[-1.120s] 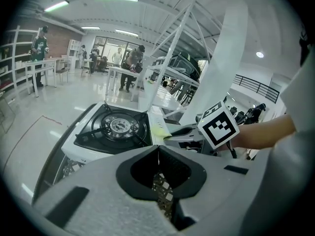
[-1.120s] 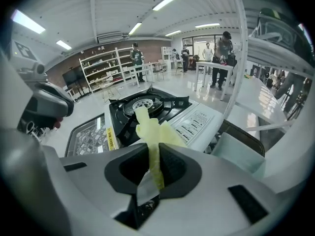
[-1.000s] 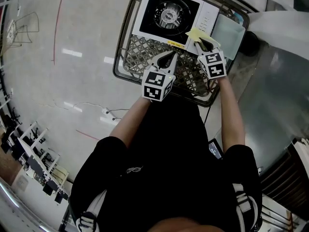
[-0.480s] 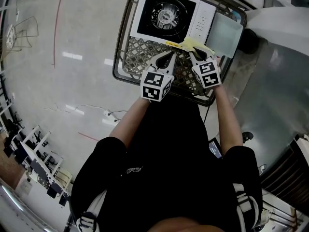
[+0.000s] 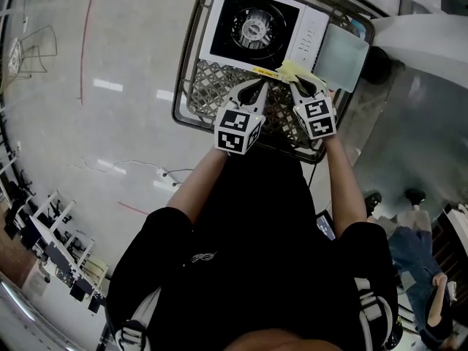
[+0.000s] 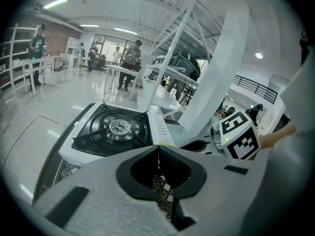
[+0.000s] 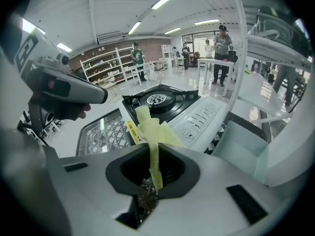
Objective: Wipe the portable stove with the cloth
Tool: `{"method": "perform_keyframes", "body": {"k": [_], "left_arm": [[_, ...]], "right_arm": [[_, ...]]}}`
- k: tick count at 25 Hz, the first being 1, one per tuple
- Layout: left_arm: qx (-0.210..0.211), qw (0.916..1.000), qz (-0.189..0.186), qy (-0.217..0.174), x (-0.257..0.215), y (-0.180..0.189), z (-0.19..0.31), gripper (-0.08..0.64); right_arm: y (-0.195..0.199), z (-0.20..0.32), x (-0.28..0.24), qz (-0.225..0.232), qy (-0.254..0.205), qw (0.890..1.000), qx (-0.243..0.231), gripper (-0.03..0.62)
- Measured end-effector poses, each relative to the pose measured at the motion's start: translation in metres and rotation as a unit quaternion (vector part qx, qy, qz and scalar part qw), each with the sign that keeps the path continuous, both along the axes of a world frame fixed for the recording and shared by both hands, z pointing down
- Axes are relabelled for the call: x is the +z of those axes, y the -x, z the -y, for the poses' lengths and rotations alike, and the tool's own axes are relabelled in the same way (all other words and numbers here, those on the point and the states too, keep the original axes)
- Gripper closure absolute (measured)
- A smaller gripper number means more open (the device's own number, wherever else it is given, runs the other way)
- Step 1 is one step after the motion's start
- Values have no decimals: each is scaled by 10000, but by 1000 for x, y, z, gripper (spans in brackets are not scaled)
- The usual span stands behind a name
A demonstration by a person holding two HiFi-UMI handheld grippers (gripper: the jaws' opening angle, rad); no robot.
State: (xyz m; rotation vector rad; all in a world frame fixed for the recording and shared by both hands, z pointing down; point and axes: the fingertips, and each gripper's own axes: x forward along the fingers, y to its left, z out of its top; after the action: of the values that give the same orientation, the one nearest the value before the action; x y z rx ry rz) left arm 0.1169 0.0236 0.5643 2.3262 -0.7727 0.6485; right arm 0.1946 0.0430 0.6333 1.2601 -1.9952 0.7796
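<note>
Far left there's only glossy pale floor (image 5: 110, 86) w/ a thin red line on it. Your L gripper (image 5: 257, 88) hangs over the near part of the basket (image 5: 191, 64), a round-cornered wire frame w/ a diamond-lattice metal bottom. In the left gripper view its matte grey jaws meet tip to tip w/ nothing btwn them, and only lattice shows thru the dark opening behind the tips. Just beyond those tips sits the portable stove (image 5: 311, 35), in the far part of the basket. It's a squarish white body w/ a black recessed top, a round shiny burner at centre under thin pan supports, and a white control strip down its right side. A narrow yellow label runs along its near edge. The cloth (image 5: 292, 70) is thin, soft, pale yellow and crumpled. Your R gripper (image 5: 300, 84) has its jaws pinched tight on a twisted strip of it. The loose bunch fans out past the tips at the stove's near edge, by the control strip, but I can't tell if it's touching there. Right of the stove, just beside it, stands a rectangular frosted plastic box (image 5: 344, 50).
</note>
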Motion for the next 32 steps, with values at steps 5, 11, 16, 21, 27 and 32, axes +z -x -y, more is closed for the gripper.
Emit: {"method": "perform_keyframes", "body": {"k": [5,11,16,21,27,32], "left_arm": [[-35,9999,-152,-67,-8,-7,23,541],[-49,9992,-333,-203,-22,-20,60,541],[-40,9991,-382,-198,-22,-26,79,541],[47,9992,-389,-123,-21,-23,86,541],[66,9994,-347,-19,-12,-15,89,541],[59,9994,-335,32,-7,-11,93,541]], "right_arm": [[-13,37,-43,148,-551,9978,322,561],[-46,137,-98,-536,-1322,9897,134,562],[-64,209,-89,-920,-1250,9879,55,561],[-58,231,-37,-925,-500,9944,-91,561],[-50,239,-3,-1017,-7,9944,-304,561],[-46,241,5,-731,380,9965,-166,561]]}}
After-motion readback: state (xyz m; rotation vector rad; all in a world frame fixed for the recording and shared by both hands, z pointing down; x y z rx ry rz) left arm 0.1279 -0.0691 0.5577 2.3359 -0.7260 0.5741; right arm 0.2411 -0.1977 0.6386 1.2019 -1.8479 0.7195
